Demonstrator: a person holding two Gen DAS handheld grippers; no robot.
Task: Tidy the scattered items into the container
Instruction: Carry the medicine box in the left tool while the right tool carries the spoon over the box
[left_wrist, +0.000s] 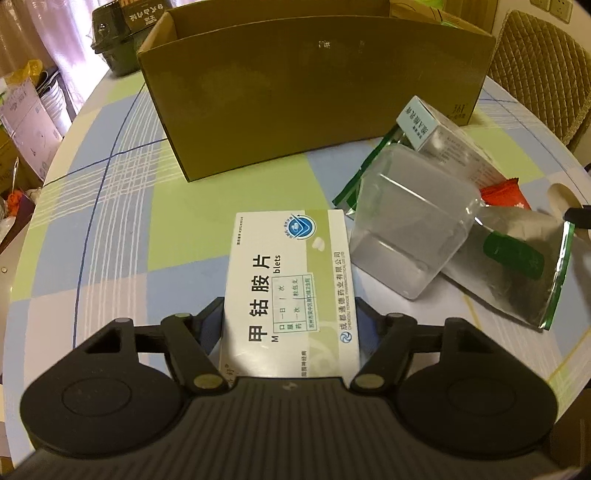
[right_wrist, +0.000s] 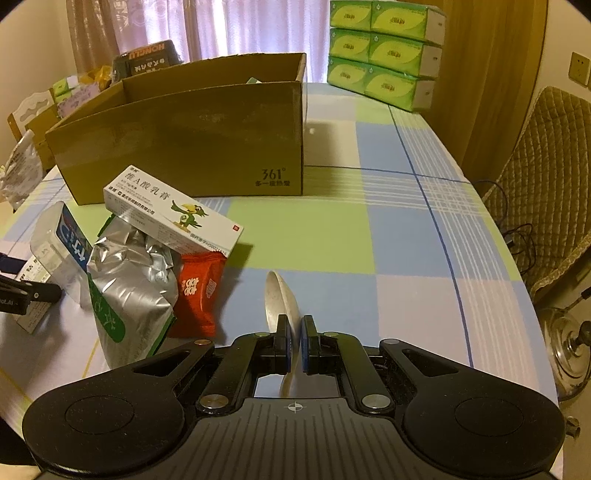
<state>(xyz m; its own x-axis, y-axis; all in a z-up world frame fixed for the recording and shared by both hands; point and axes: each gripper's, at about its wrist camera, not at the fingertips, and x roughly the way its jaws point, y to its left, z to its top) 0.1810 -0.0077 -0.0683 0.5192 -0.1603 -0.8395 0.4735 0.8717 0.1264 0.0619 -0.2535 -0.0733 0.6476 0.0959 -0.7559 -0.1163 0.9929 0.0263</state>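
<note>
There is one cardboard box (right_wrist: 177, 144) on the table (right_wrist: 406, 236). I count two medicine boxes: one white and green (left_wrist: 291, 291), and one with a green bird printed on it (right_wrist: 173, 214). There are two foil pouches with green edges, one (left_wrist: 517, 266) beside the clear plastic tub (left_wrist: 410, 225) and one (left_wrist: 351, 181) partly under it. The tub is only one. There is one red snack packet (right_wrist: 197, 295) and one metal spoon (right_wrist: 280, 299). At the far end stand six green tissue packs (right_wrist: 384, 51), in three rows of two. One padded chair (right_wrist: 546, 192) is beside the table.
</note>
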